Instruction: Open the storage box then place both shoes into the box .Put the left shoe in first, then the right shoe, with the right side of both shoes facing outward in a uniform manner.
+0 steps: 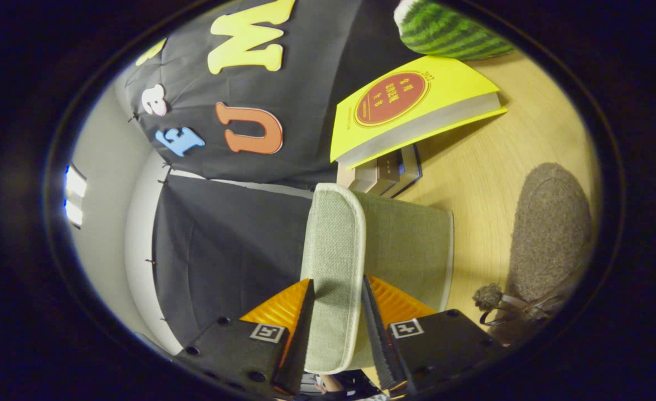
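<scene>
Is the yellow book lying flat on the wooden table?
No: the yellow book rests tilted on smaller boxes, beyond the green fabric lid the jaws grip.

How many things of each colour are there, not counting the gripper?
Green: 2, the storage box lid pinched between the gripper fingers, and a striped watermelon toy.
Yellow: 1, a book.
Brown: 1, a fuzzy shoe.
Total: 4.

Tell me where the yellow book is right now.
In the gripper view the yellow book lies on smaller books on the wooden table, beyond the green lid the claw grips, beside the striped watermelon toy.
</scene>
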A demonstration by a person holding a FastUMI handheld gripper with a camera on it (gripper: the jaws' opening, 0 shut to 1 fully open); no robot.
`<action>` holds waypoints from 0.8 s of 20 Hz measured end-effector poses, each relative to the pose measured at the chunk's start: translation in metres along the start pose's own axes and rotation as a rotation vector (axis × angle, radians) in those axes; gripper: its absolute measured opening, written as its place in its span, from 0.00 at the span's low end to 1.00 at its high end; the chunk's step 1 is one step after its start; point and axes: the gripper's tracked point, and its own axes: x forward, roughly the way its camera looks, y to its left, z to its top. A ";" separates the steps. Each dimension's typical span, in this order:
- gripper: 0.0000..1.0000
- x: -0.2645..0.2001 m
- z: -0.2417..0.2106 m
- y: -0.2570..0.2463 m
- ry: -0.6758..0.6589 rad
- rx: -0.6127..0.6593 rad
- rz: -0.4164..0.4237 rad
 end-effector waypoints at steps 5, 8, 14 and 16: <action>0.26 -0.009 0.002 0.003 -0.019 -0.006 -0.017; 0.12 -0.018 0.004 0.019 -0.025 0.002 0.043; 0.06 -0.023 0.002 0.054 -0.034 -0.091 0.038; 0.06 -0.023 -0.001 0.074 -0.040 -0.122 0.038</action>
